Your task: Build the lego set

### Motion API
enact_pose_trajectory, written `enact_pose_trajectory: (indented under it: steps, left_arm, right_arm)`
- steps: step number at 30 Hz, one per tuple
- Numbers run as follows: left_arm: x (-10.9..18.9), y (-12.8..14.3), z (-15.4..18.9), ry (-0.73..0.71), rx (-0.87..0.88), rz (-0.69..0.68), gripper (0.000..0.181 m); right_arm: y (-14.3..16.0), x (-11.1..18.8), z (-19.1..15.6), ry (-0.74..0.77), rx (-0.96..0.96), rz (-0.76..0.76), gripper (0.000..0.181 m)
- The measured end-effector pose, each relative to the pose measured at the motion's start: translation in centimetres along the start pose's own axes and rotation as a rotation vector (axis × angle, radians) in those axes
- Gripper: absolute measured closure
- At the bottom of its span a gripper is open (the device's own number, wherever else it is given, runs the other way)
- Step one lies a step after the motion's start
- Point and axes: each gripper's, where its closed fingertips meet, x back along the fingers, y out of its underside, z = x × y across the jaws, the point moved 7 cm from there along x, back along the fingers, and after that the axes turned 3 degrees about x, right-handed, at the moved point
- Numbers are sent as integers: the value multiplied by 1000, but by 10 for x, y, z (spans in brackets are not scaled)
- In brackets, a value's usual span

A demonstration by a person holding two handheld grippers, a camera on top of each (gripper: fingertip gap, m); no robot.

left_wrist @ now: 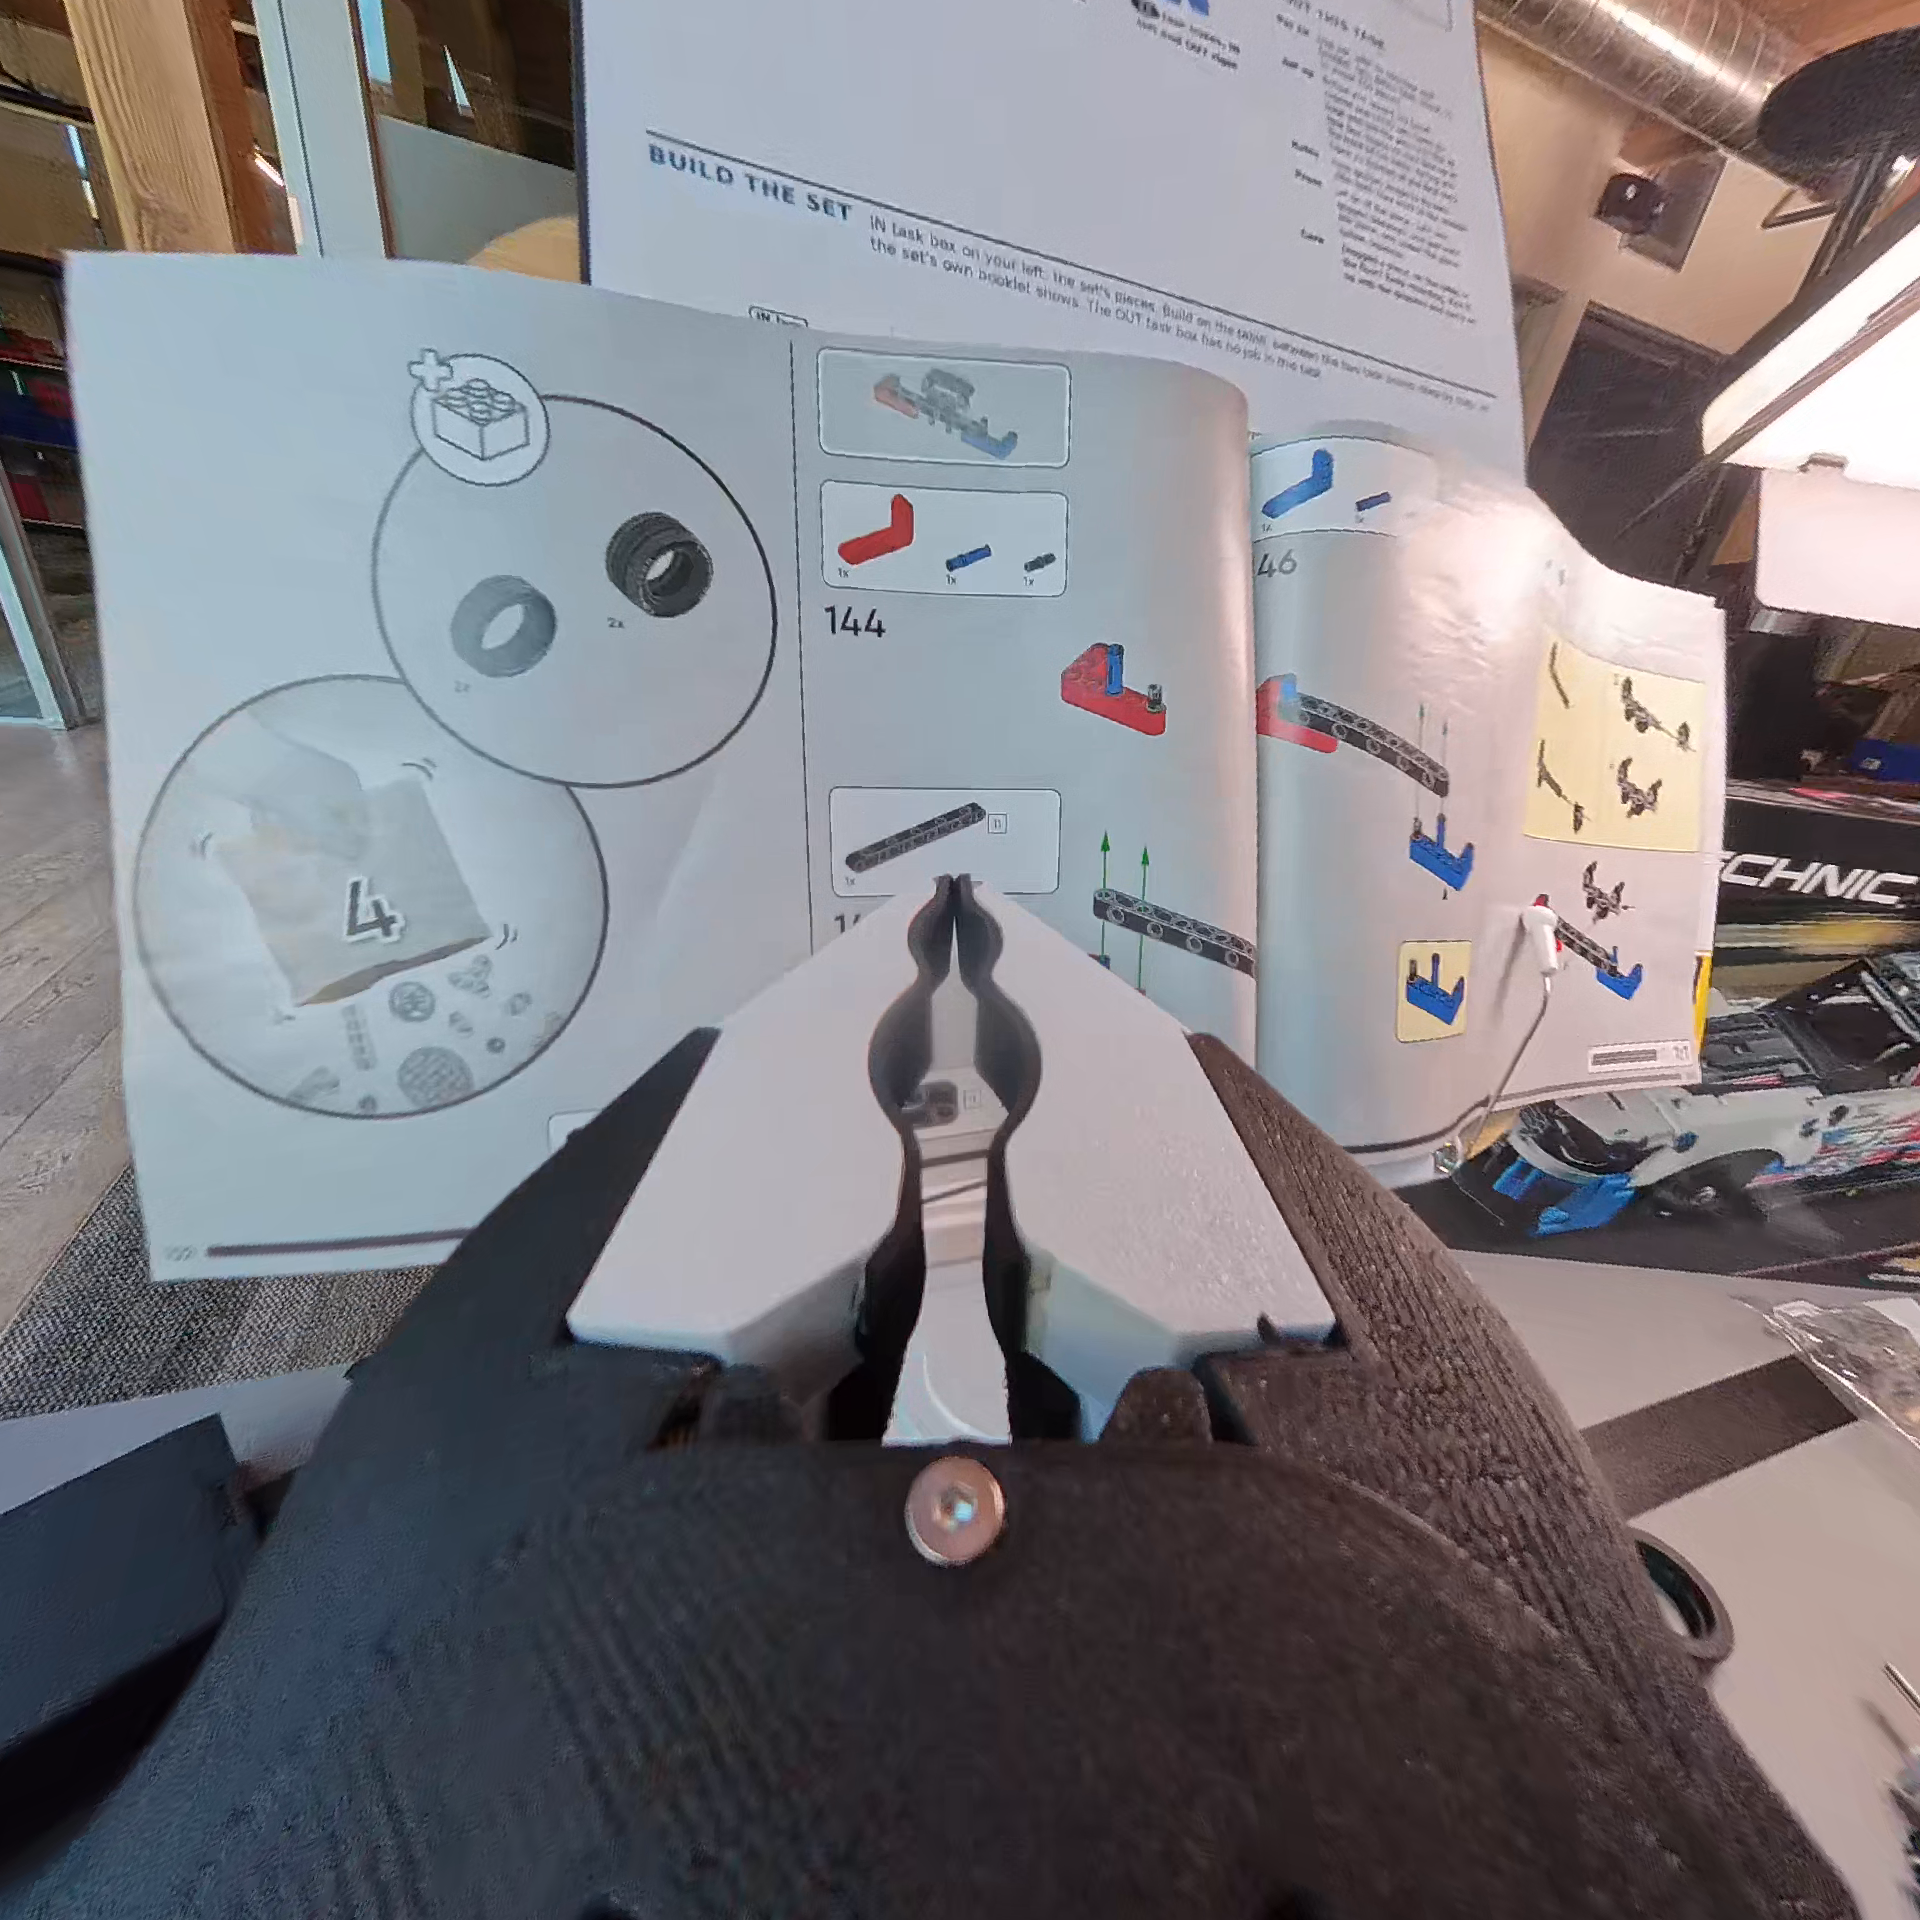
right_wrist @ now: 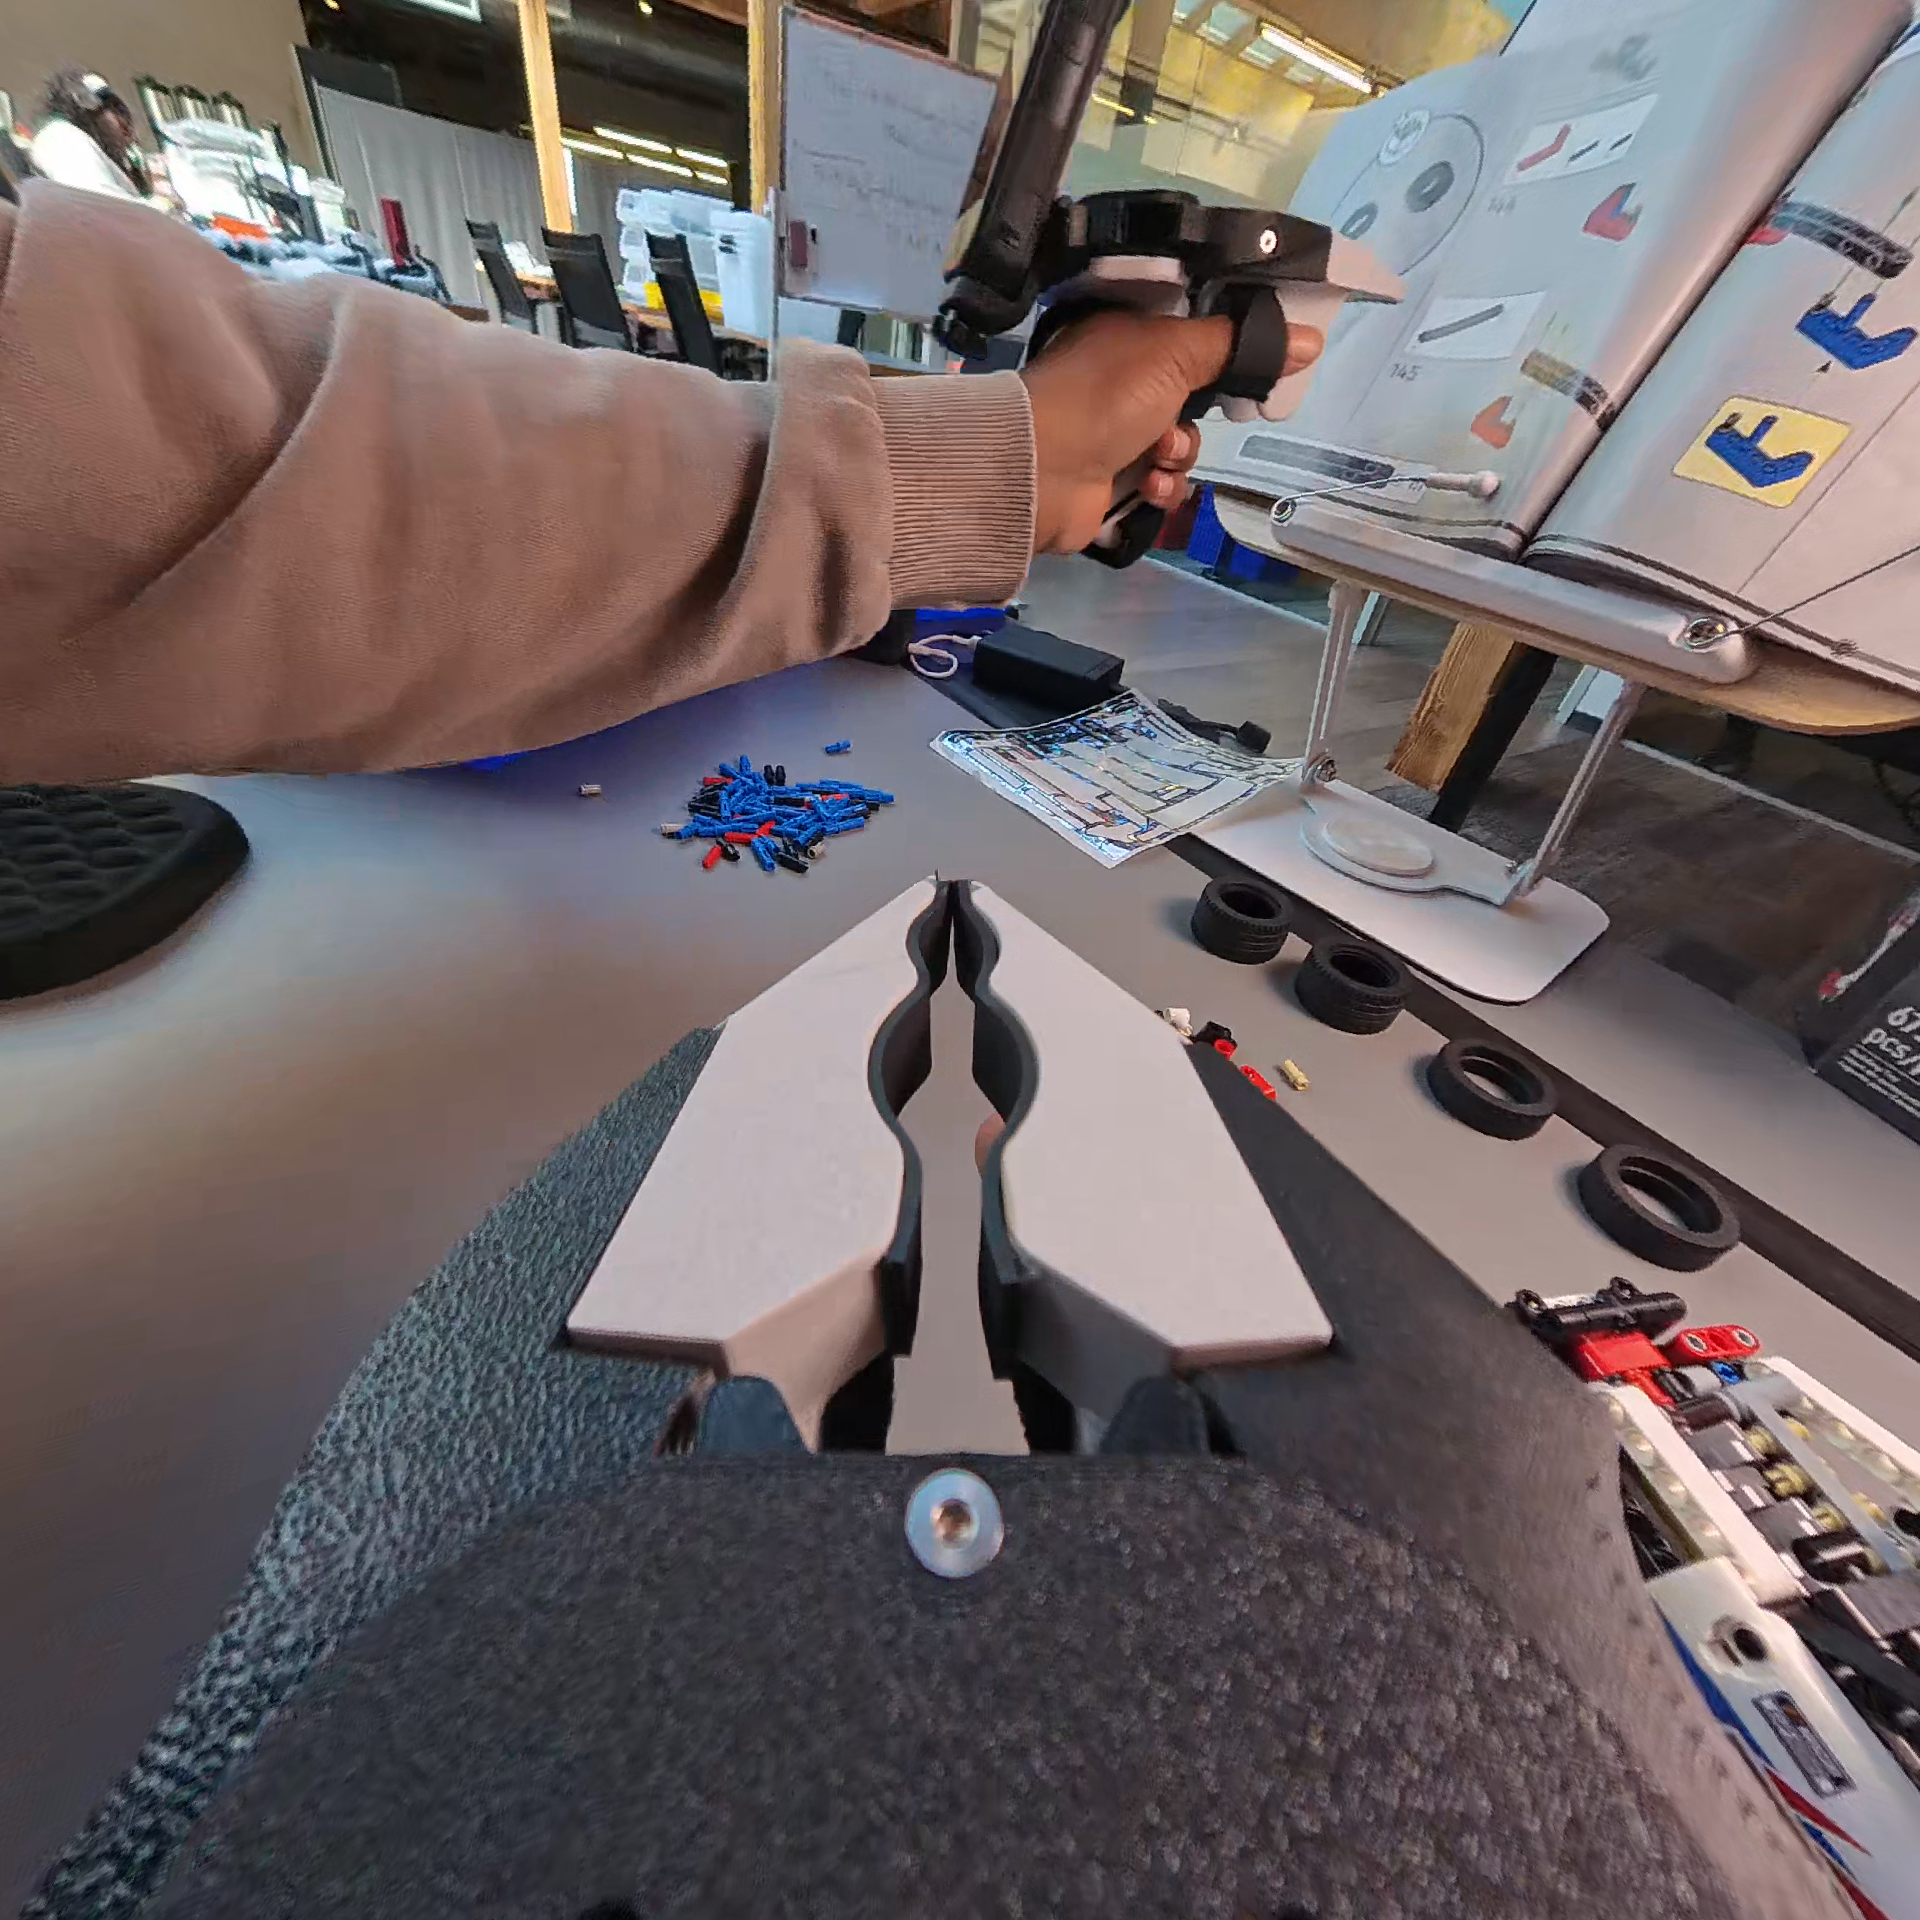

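We hold the left gripper (left_wrist: 956, 888) up at the open instruction booklet (left_wrist: 623, 727) on its metal stand (right_wrist: 1455, 894), tips pressed together and holding nothing, and the right gripper (right_wrist: 951, 894) hangs low over the grey table (right_wrist: 416, 987), also closed and empty. The half-built car model (right_wrist: 1766, 1538) lies at our right, beside four black tyres (right_wrist: 1351, 985), with the pile of small pins (right_wrist: 774, 810) farther ahead. We think the risk is here: a push on the page can tip the light stand or close the booklet, and our sleeve (right_wrist: 416, 499) passes close above the pins and can scatter them
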Motion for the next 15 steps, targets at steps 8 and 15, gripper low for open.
enact_pose_trajectory:
  steps: [8,15]
  left_arm:
    - [-40,14,7,11,-67,7,181]
    - [-44,16,6,18,-107,59,181]
  right_arm:
    - [13,-5,0,-8,-23,-31,181]
    - [23,-9,-2,-31,-39,-67,181]
